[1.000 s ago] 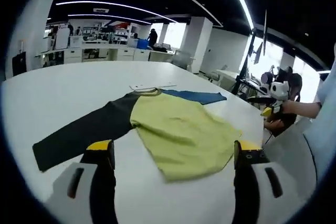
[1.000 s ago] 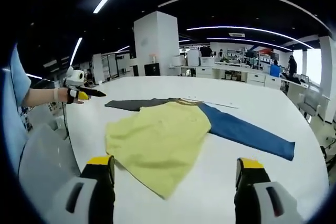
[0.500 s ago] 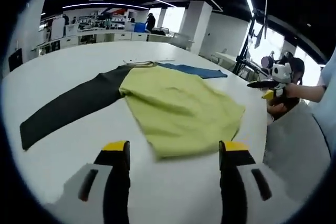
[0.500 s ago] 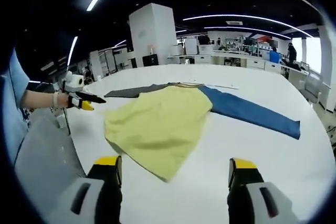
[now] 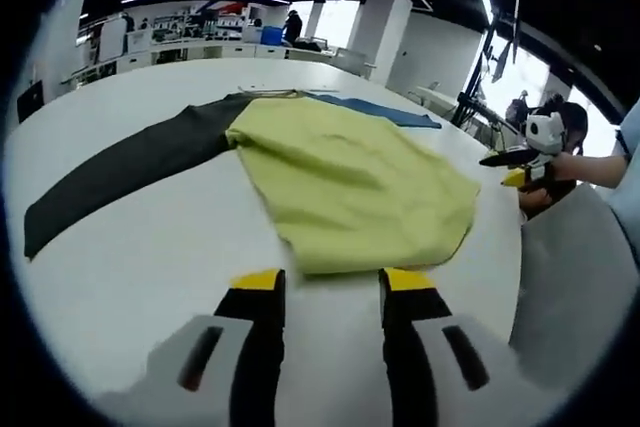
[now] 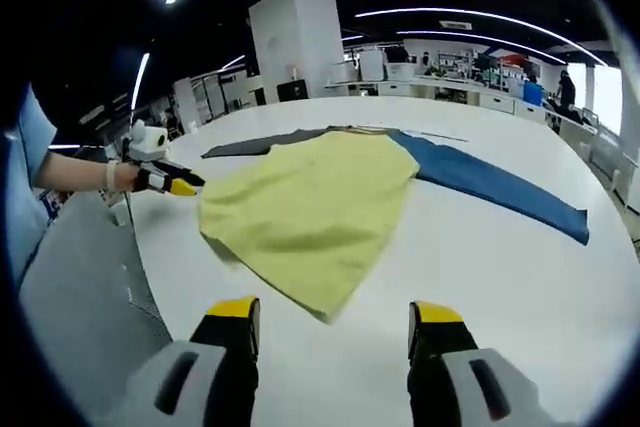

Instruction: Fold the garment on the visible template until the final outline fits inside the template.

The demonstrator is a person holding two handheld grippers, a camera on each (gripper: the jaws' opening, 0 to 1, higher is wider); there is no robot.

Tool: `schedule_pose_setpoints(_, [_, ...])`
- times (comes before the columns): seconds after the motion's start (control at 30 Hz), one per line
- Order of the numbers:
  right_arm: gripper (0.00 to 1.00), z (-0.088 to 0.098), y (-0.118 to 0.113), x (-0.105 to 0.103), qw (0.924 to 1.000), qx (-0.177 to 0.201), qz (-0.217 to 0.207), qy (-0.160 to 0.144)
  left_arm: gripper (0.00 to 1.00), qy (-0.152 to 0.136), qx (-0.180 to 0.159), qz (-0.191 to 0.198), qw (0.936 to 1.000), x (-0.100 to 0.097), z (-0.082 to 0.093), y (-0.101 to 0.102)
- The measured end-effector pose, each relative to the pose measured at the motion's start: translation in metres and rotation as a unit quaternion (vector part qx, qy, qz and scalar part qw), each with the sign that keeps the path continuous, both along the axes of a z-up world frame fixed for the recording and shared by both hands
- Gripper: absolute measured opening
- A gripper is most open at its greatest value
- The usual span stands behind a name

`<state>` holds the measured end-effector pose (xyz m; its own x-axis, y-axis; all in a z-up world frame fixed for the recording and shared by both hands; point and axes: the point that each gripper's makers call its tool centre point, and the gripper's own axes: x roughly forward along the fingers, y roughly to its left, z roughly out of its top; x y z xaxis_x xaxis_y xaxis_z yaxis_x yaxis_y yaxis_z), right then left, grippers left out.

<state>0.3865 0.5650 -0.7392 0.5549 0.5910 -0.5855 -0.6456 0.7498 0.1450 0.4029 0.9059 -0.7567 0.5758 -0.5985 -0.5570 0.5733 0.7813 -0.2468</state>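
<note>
Now low over the white round desk (image 5: 120, 277), left tool (image 5: 325, 292) with yellow-tipped black jaws parted by a narrow gap, nothing between them, tips just short of the near hem of the long-sleeved garment with a yellow-green body (image 5: 350, 182). Spread flat on the desk, that garment, with one dark charcoal sleeve (image 5: 120, 172) reaching out to the left in the left gripper view and one blue sleeve (image 5: 385, 112) showing past the far shoulder. Beyond the desk edge at the right of that view, the other tool held in a hand, seen small.

From the right gripper view: right tool (image 6: 335, 322) likewise hovering above the bare desk (image 6: 520, 277), jaws apart with a moderate gap and holding nothing, tips near the pointed lower corner of the yellow-green body (image 6: 305, 212). Blue sleeve (image 6: 500, 187) stretched away to the right, charcoal sleeve (image 6: 260, 144) lying beyond the body at the far left. Left tool (image 6: 170, 182) visible at the left, close to the garment's edge. Whether touching, cannot tell.
</note>
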Motion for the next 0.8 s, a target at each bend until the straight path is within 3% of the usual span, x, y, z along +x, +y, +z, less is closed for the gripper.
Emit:
schedule_pose_setpoints(0.2, [0.57,-0.001,0.000,0.000,0.9999,0.009,-0.008,0.005,0.15,-0.012,0.001,0.019,0.9998,0.011,0.002,0.002])
schedule_pose_setpoints(0.27, [0.57,-0.001,0.000,0.000,0.9999,0.010,-0.011,0.005,0.01,-0.018,0.000,0.018,0.9997,0.012,0.005,0.001])
schedule_pose_setpoints(0.43, [0.57,0.000,-0.001,0.001,0.9997,0.014,-0.017,0.004,0.01,-0.035,-0.006,0.007,0.9994,0.023,0.023,-0.009])
schedule_pose_setpoints(0.6, [0.57,0.001,-0.003,0.000,0.9996,0.016,-0.025,0.003,0.00,-0.058,-0.011,-0.031,0.9978,0.045,0.051,-0.034])
schedule_pose_setpoints(0.7, [0.57,0.001,-0.005,-0.001,0.9995,0.015,-0.029,0.002,0.00,-0.067,-0.007,-0.055,0.9962,0.058,0.057,-0.050])
schedule_pose_setpoints(0.8, [0.57,0.002,-0.009,-0.002,0.9991,0.018,-0.037,0.001,0.00,-0.059,0.000,-0.065,0.9961,0.070,0.051,-0.062])
